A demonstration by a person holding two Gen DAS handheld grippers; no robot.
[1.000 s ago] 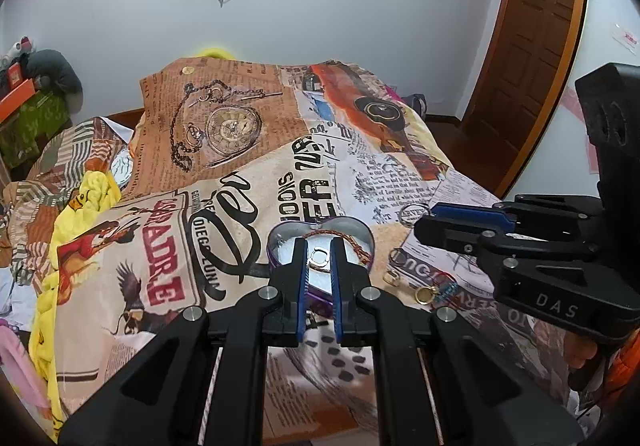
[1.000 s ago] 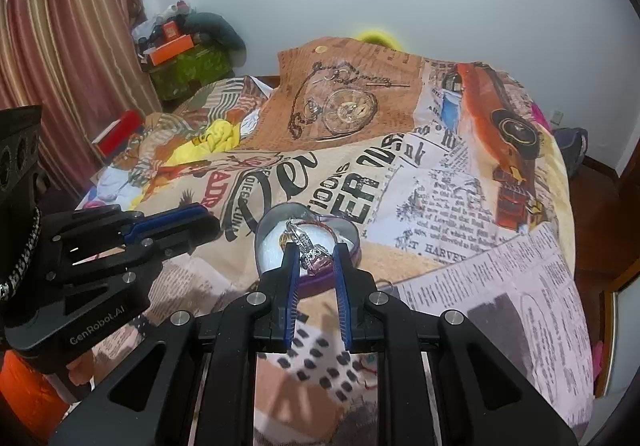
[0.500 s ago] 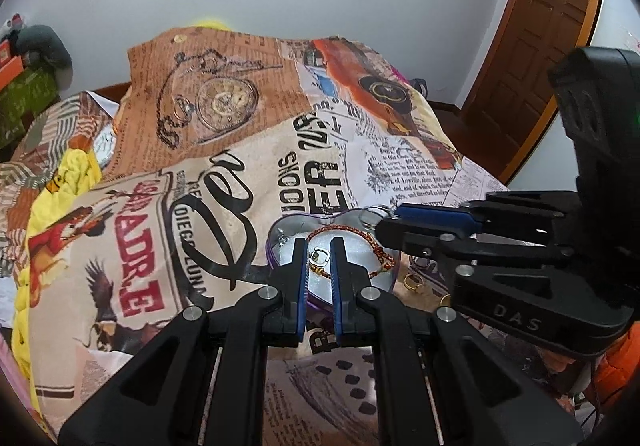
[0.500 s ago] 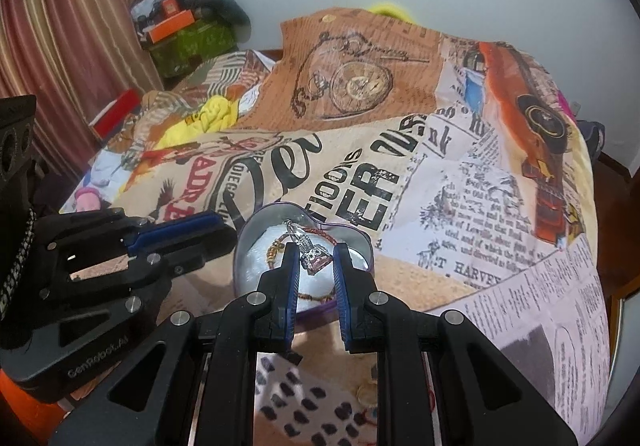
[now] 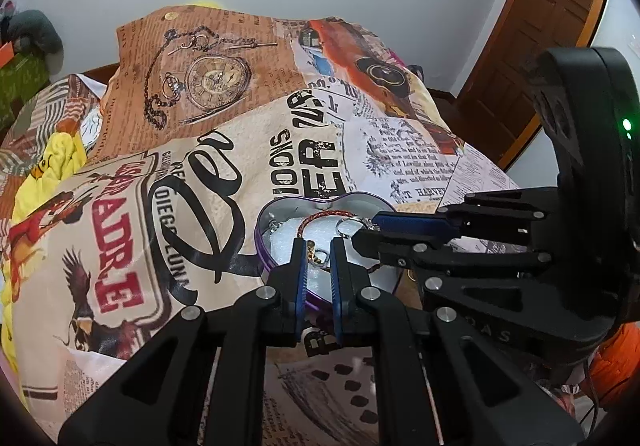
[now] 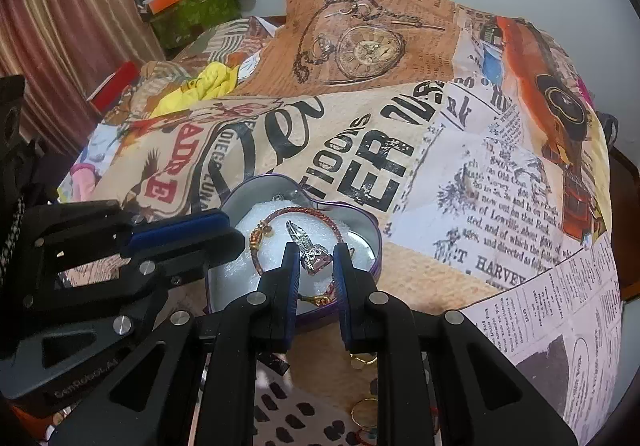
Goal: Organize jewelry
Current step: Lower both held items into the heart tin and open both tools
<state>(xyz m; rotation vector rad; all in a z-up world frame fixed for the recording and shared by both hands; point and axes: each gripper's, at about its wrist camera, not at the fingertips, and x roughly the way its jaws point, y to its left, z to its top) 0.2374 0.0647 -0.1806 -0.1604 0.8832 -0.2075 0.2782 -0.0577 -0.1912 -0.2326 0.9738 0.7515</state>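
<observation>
Between my right claw's fingers a silver charm sits pinched, above the heart tin; my left claw hovers slightly apart, holding nothing.

"HARVEY" on the printed bedspread; "GenRobot.AI" on the left claw.

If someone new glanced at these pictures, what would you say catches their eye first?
Probably the purple heart-shaped tin on the loud newspaper-print bedspread, with a braided red bracelet curled on its white lining. Next, the right claw low over the tin with a silver charm between its fingers, and the left claw beside it.
</observation>
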